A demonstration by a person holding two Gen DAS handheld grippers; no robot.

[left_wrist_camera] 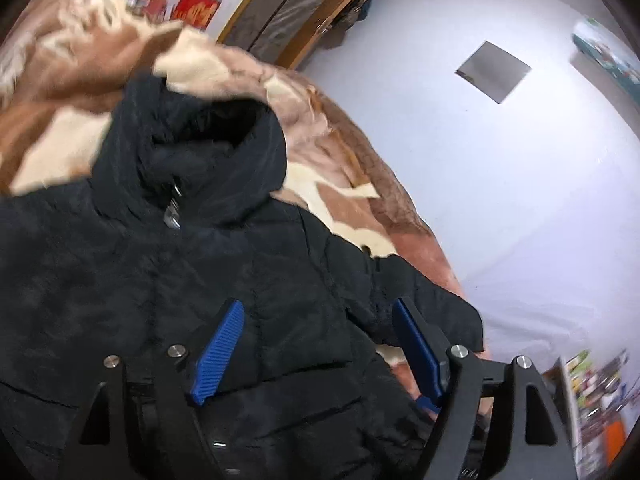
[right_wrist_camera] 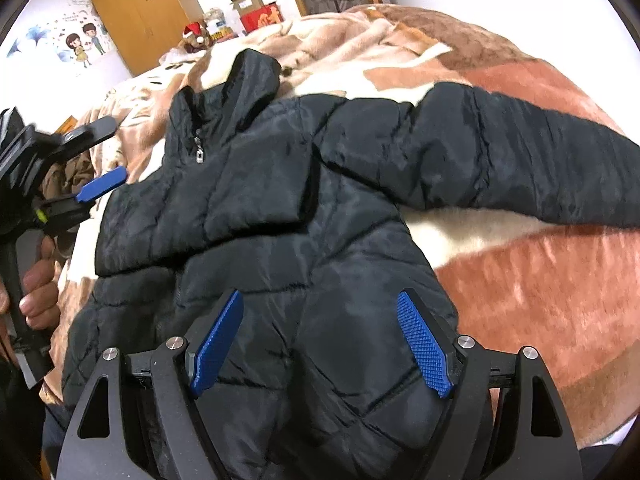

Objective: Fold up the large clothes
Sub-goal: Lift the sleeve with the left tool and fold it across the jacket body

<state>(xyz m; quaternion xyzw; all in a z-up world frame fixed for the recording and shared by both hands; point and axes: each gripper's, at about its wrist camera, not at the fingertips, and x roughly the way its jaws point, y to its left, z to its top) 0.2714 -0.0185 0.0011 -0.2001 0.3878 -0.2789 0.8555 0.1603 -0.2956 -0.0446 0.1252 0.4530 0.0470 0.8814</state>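
A black quilted hooded jacket (right_wrist_camera: 280,216) lies front up on a bed covered by a brown and cream blanket (right_wrist_camera: 520,280). Its left sleeve (right_wrist_camera: 192,216) is folded across the chest; its right sleeve (right_wrist_camera: 520,168) stretches out to the right. My right gripper (right_wrist_camera: 320,308) is open and empty over the jacket's lower body. My left gripper (left_wrist_camera: 318,314) is open and empty above the jacket (left_wrist_camera: 160,280), near the folded sleeve; it also shows in the right wrist view (right_wrist_camera: 100,160) at the jacket's left edge, held by a hand.
A white wall (left_wrist_camera: 500,200) runs along the bed's far side. A wooden wardrobe (right_wrist_camera: 136,24), boxes (right_wrist_camera: 256,12) and a soft toy (right_wrist_camera: 196,38) stand beyond the bed's head. A wooden door frame (left_wrist_camera: 304,12) is at the back.
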